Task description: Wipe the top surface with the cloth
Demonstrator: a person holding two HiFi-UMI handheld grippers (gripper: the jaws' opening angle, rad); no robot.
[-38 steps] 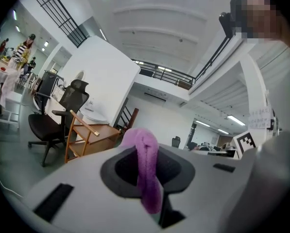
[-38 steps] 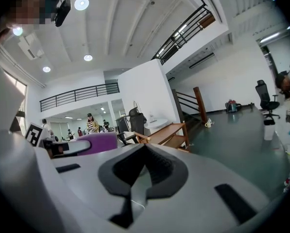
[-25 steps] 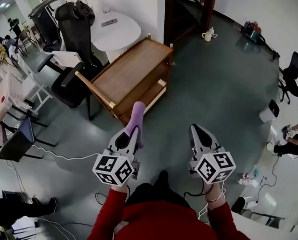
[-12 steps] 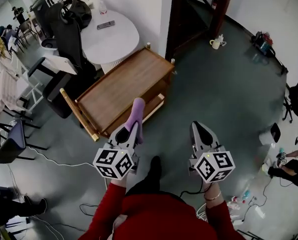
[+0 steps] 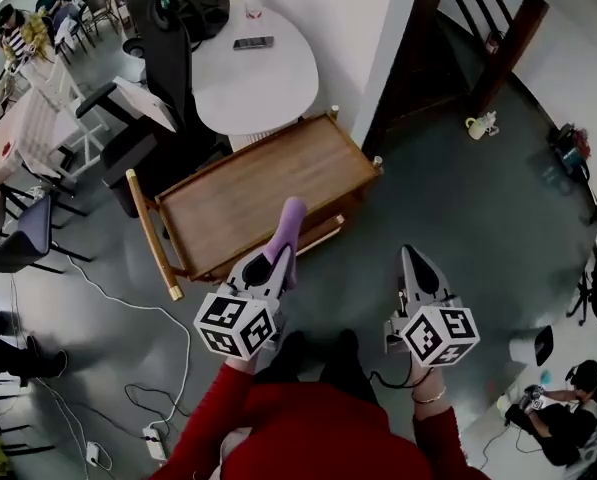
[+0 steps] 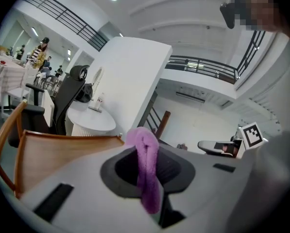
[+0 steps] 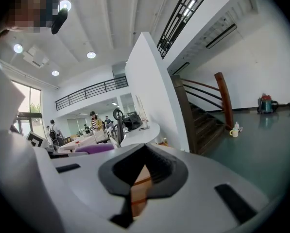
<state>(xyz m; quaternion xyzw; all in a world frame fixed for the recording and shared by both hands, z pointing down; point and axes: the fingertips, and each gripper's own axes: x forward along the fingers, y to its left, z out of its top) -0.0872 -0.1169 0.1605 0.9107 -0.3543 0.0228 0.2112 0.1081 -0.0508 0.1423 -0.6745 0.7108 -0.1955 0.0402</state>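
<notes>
A wooden cart stands on the grey floor, and its flat top surface [image 5: 243,196] lies just ahead of both grippers. My left gripper [image 5: 275,259] is shut on a purple cloth [image 5: 287,227] that sticks out past the jaw tips, over the cart's near edge. In the left gripper view the cloth [image 6: 147,169] hangs folded between the jaws, with the cart top [image 6: 62,154] beyond on the left. My right gripper [image 5: 411,260] hovers over the floor to the right of the cart, jaws together and holding nothing. A strip of the cart [image 7: 140,178] shows through its narrow slit.
A round white table [image 5: 268,78] and a black office chair [image 5: 168,43] stand behind the cart. A wooden staircase [image 5: 468,28] rises at the back right, with a small kettle [image 5: 478,126] beside it. Cables [image 5: 128,313] and a power strip [image 5: 154,441] lie on the floor at left.
The cart has come nearer and now sits under the cloth's tip. Both grippers keep the same pose, the left still holding the cloth.
</notes>
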